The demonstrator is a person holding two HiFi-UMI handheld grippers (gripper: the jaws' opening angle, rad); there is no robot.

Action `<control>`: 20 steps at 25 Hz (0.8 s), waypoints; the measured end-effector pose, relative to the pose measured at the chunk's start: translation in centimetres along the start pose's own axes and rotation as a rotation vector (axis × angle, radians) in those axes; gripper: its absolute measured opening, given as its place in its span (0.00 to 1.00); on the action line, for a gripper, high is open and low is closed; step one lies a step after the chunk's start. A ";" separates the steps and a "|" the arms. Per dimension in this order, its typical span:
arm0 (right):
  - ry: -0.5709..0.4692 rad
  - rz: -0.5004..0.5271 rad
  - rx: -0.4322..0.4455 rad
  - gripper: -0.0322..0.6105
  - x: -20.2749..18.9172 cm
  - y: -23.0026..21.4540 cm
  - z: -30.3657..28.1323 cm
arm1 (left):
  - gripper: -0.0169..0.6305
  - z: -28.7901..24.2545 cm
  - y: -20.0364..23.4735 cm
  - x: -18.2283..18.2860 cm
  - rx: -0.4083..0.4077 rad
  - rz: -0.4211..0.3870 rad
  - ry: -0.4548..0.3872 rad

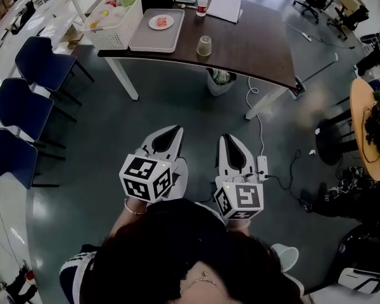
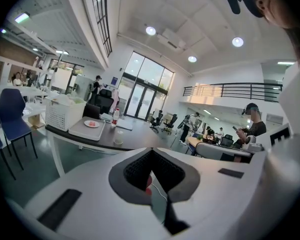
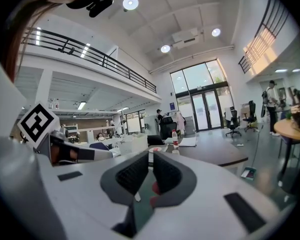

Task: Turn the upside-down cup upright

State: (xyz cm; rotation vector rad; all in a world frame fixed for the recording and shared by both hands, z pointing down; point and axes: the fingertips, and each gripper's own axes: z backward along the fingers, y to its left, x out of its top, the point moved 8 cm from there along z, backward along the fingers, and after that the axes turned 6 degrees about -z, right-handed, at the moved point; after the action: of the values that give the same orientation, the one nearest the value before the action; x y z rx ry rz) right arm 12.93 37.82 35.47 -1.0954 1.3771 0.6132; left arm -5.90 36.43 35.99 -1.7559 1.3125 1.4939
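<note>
Left claw [image 1: 172,133] and right claw [image 1: 230,140] are both pressed together, empty; the upside-down cup [image 1: 204,45] stands on the counter [image 1: 253,43] well ahead, between them, neither clearly nearer.

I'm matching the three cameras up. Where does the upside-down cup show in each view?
Head view: cup at top centre, near the front edge of the table.
Left gripper view: left of centre, above the jaws.
Right gripper view: not clearly seen; perhaps a pale speck just under the bottle.
Shared landmark: the red-capped bottle, behind the cup.
</note>
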 end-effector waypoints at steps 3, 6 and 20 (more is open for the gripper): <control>-0.009 0.003 -0.013 0.08 1.1 -0.4 -4.1 | 0.02 -3.0 2.7 1.8 -0.025 -0.007 -0.001; -0.009 0.013 -0.024 0.08 2.4 -0.8 -7.9 | 0.02 -5.7 5.0 3.7 -0.043 -0.015 -0.007; -0.003 0.022 -0.052 0.08 4.0 -3.1 -17.2 | 0.02 -13.5 11.3 6.3 -0.074 -0.005 0.023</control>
State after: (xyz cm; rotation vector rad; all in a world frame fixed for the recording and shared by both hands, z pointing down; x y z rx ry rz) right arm 8.41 20.48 34.96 -1.1215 1.3787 0.6702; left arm -9.92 18.17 36.37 -1.8268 1.2782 1.5424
